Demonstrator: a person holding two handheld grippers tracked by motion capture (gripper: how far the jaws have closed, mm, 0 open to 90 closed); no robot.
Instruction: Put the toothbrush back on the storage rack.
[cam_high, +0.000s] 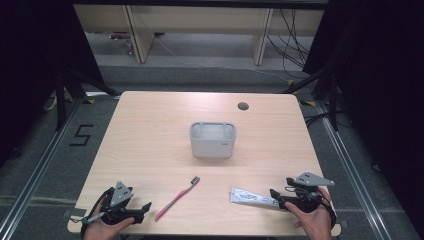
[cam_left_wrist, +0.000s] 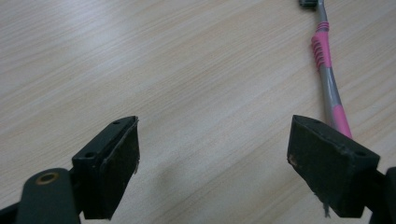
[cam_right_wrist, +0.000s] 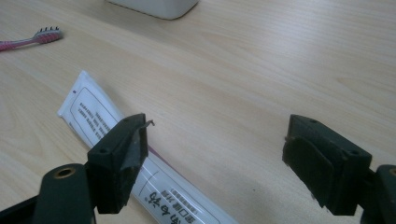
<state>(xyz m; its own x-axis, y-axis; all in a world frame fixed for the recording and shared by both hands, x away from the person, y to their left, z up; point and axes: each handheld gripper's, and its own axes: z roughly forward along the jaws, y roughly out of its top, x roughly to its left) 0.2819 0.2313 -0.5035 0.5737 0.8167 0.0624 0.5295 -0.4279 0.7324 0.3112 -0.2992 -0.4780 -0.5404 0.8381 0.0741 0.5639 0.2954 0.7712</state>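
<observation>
Left gripper (cam_high: 145, 207): your jaws gape, empty; pink toothbrush (cam_high: 177, 198) lies just beside.
Right gripper (cam_high: 272, 193): spread wide, toothpaste tube (cam_high: 250, 196) under one jaw, ungripped.
Risk: closing off-centre may skid the tube.
Grey holder (cam_high: 213, 140): mid-table, well apart.

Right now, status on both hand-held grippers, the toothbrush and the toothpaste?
Left hand-held gripper open, toothbrush lying beside it. Right hand-held gripper open, nothing gripped, toothpaste tube flat under one jaw. Grey holder mid-table, way clear.
</observation>
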